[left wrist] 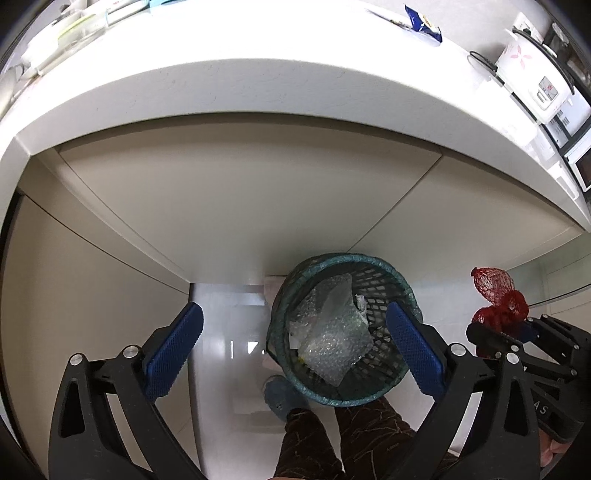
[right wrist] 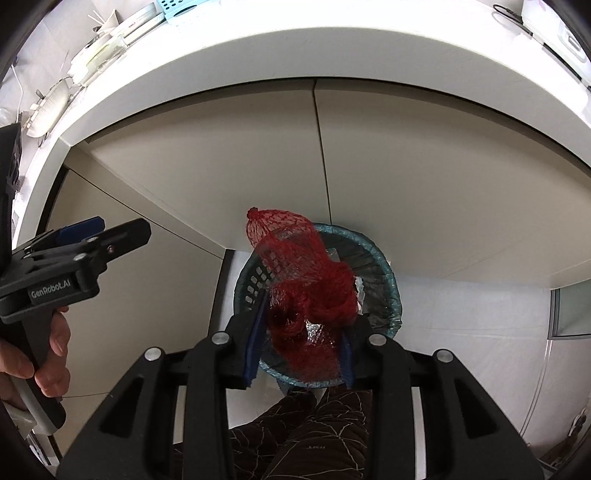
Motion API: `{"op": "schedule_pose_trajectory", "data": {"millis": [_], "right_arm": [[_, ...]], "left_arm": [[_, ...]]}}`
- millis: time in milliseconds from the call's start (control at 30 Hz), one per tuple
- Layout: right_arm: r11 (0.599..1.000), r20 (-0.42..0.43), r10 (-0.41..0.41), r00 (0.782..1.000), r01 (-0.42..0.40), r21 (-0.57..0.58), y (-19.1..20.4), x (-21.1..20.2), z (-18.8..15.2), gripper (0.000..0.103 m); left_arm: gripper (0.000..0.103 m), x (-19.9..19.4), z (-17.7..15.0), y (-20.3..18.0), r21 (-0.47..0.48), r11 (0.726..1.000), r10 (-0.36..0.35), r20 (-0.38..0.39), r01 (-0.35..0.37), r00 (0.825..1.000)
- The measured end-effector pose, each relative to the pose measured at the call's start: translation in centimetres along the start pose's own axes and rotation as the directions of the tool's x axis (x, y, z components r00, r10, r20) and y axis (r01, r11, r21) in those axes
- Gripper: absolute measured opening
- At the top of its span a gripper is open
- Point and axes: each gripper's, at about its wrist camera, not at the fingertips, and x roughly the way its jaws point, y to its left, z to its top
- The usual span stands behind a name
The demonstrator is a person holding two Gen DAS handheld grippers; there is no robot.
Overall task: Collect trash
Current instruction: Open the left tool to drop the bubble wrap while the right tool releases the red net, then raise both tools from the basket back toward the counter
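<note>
A green mesh waste basket (left wrist: pixel 397 280) stands on the floor against the cabinet, with bubble wrap (left wrist: pixel 332 332) inside; it also shows in the right wrist view (right wrist: pixel 384 266). My right gripper (right wrist: pixel 303 339) is shut on a red net bag (right wrist: pixel 295 258) and holds it directly above the basket. The red net bag also shows at the right of the left wrist view (left wrist: pixel 496 295). My left gripper (left wrist: pixel 291 343) is open and empty, hovering above the basket's left side. It shows at the left of the right wrist view (right wrist: pixel 92 229).
A white countertop (left wrist: pixel 258 85) overhangs beige cabinet doors (left wrist: pixel 240 206). A blue snack wrapper (left wrist: pixel 423 22) and a white appliance (left wrist: pixel 532 66) lie on the counter. Dishes (right wrist: pixel 92 55) sit at its left end. The person's legs (left wrist: pixel 332 435) stand beside the basket.
</note>
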Motion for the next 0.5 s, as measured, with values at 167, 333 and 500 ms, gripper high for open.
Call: {"op": "schedule_pose_trajectory", "data": {"millis": [167,333,500], "right_arm": [[1.0,-0.009,0.006,1.0,-0.006,0.0,-0.09,0.2,0.03,0.036],[1.0,-0.013,0.009,1.0,-0.009,0.006,-0.39,0.32,0.22,0.037],[1.0,-0.015,0.007,1.0,-0.007,0.007,-0.41,0.56,0.35,0.046]], "left_arm": [[0.097,0.33,-0.07,-0.04,0.006,1.0,-0.002,-0.017,0.002,1.0],[0.097,0.58,0.06,0.01,0.014,1.0,-0.005,-0.027,0.005,1.0],[0.097,0.93,-0.12,0.13,0.009,1.0,-0.004,-0.028,0.004,1.0]]}}
